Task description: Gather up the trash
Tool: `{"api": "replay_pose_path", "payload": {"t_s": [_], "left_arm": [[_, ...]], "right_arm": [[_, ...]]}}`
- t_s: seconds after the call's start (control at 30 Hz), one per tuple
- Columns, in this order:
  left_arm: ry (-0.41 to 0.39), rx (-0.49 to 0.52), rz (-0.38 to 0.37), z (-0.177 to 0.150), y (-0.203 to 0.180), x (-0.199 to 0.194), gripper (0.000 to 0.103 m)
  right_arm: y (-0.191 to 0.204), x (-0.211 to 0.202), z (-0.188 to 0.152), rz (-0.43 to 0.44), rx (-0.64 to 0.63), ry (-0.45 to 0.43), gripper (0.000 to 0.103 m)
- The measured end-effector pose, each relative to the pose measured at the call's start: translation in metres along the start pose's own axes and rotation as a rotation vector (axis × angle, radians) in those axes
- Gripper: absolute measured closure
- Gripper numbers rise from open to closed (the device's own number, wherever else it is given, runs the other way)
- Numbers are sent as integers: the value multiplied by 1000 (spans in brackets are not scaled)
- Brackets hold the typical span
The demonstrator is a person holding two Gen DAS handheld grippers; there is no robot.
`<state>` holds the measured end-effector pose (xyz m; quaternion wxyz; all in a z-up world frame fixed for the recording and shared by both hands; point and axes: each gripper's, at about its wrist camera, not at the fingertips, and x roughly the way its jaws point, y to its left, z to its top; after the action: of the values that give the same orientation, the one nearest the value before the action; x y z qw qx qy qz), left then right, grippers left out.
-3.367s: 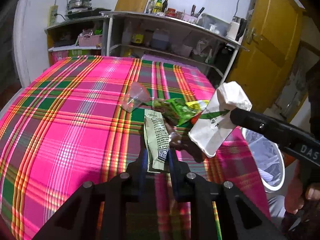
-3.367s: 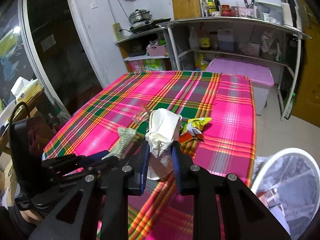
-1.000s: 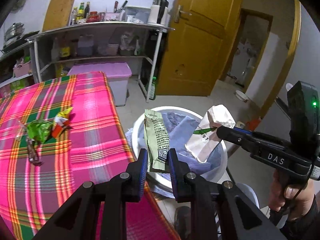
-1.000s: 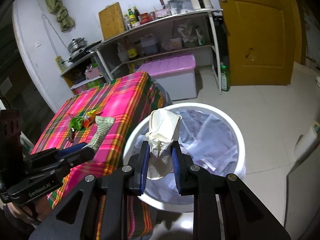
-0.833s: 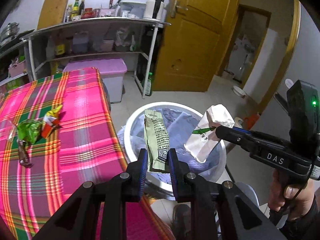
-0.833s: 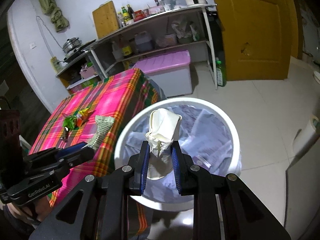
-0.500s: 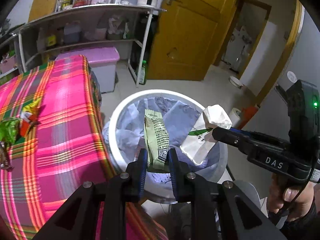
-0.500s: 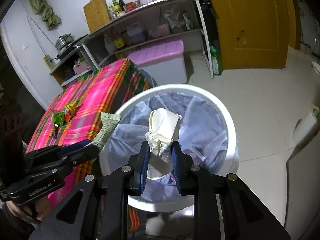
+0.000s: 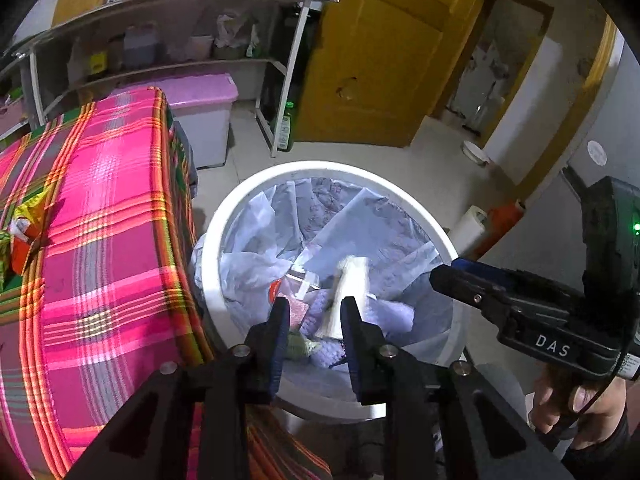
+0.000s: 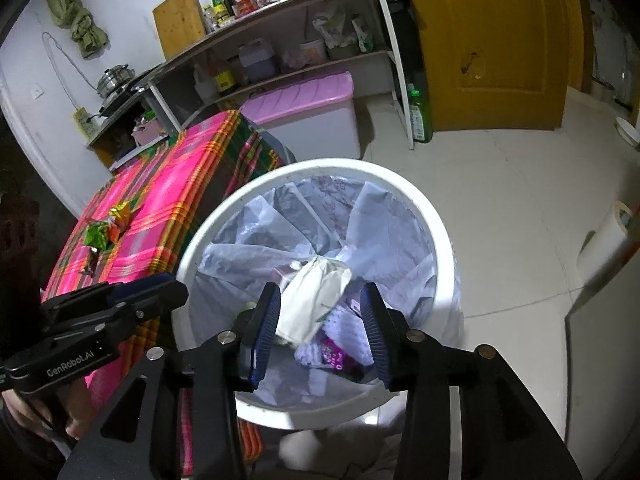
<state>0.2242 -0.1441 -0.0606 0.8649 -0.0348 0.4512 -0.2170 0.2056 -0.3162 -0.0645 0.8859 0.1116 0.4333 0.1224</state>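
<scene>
Below right claw (image 10: 320, 320), white bag (image 10: 316, 300), released

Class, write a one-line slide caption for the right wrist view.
Right gripper, jaws just opened, releases crumpled white paper bag into white lined bin.

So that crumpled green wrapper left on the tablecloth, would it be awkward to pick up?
Probably light and floppy: the green wrapper looks like thin, crinkled foil. It may be slippery and could crush flat between the fingers. It lies crumpled, so it seems unlikely to roll.
</scene>
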Motion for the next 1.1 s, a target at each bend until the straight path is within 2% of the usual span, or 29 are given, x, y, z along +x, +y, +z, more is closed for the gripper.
{"api": "replay_pose_path", "payload": {"t_s": [0.3, 0.67, 0.9, 1.1], "left_arm": [[-90, -34, -8, -7, 5, -45, 77], [-188, -70, 16, -26, 21, -102, 77], [-233, -103, 51, -39, 41, -127, 77], [-239, -146, 84, -51, 60, -135, 77]], "right_arm": [[33, -30, 4, 12, -61, -60, 60], [93, -52, 1, 86, -174, -103, 60], [118, -49, -4, 143, -223, -92, 60], [138, -38, -8, 183, -267, -65, 60]]}}
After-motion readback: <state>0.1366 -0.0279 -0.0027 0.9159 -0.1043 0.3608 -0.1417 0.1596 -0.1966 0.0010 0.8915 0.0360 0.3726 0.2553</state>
